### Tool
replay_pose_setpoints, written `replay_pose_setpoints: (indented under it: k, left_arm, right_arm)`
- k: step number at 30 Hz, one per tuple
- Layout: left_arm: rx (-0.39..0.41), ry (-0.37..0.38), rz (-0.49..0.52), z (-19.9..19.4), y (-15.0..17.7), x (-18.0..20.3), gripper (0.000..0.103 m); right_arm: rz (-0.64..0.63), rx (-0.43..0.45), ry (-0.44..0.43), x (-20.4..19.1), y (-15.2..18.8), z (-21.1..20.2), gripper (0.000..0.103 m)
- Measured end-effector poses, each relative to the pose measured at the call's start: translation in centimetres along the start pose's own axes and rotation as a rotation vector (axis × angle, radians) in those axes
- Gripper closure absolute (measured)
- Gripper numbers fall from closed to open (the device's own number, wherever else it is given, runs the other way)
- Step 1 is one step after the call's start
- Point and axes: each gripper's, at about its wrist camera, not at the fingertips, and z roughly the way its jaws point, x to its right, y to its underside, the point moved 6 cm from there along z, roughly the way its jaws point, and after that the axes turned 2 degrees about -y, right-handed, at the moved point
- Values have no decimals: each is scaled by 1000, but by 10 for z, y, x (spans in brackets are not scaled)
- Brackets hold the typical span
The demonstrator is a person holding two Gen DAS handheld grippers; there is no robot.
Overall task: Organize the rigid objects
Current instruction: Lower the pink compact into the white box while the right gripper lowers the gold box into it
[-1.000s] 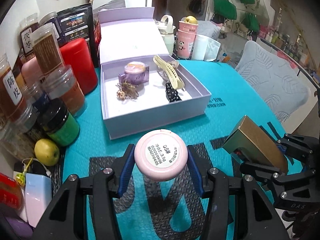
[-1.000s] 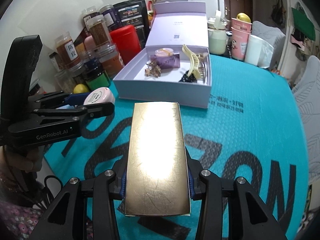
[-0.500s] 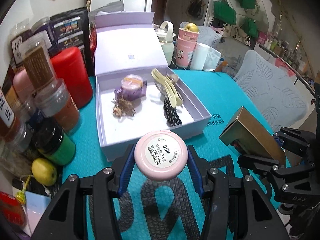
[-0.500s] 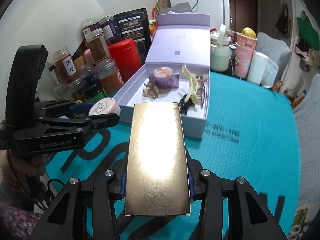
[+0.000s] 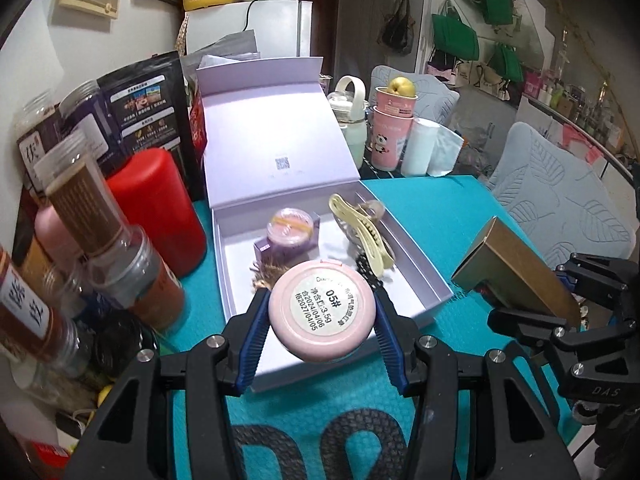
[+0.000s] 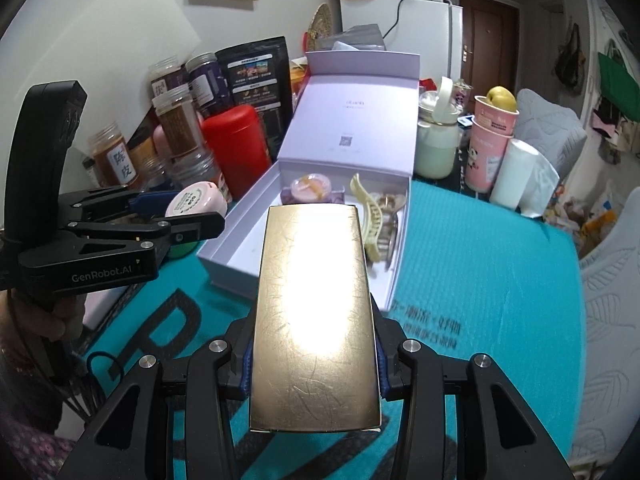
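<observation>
My left gripper (image 5: 322, 314) is shut on a round pink compact (image 5: 322, 310) with a white label, held above the front edge of an open lilac box (image 5: 404, 240). The compact also shows in the right wrist view (image 6: 196, 200). My right gripper (image 6: 316, 344) is shut on a flat gold box (image 6: 316, 312), held above the teal mat just in front of the lilac box (image 6: 248, 224). The gold box shows at the right of the left wrist view (image 5: 516, 268). Inside the lilac box lie a purple jar (image 5: 290, 232), a yellow hair claw (image 5: 360, 232), a gold ornament and a black clip.
Spice jars (image 5: 80, 200), a red canister (image 5: 156, 208) and a black pouch crowd the left side of the box. Pink cups (image 5: 390, 132), a pale green bottle and a white roll stand behind it. The teal mat (image 6: 480, 280) extends right towards a cushioned chair.
Both grippers have moved forward and up towards the lilac box with their objects. The compact now hangs over the box's front edge; the gold box covers part of the box's near side.
</observation>
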Motion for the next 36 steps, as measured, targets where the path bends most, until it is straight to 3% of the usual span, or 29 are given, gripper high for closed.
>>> replay_pose_setpoints:
  k: [17,28,36]
  left_arm:
    - [23,-3,26,30,-41,-11,53]
    - [-4,-50,5,63,-40,-27,53]
    - [-47,-18,4,88,-28,-27,53]
  right_arm:
    - [-15,21,55,25,-47,34,60]
    - [-24,-5,6,23,-58,69,60]
    - [-23,-56,-23,24,-51,98,60]
